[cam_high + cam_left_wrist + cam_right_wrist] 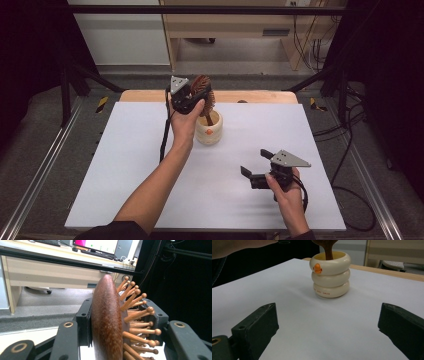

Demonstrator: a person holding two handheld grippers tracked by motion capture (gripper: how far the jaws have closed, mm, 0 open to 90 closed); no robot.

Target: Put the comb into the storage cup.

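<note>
The table (pixel 150 165) has a pale wooden top, of which a strip shows along the far edge, and a large white sheet (pixel 125 190) covers nearly all the rest of it. Directly on the sheet, a little beyond the middle, stands a cream holder (pixel 209 131) shaped like three stacked rings, with a small orange mark on its top ring and a line of orange lettering on the bottom one. Its base sits flat on the white surface, upright.

Even overhead light, soft shadows, dark edges, slightly blurry close-ups.
</note>
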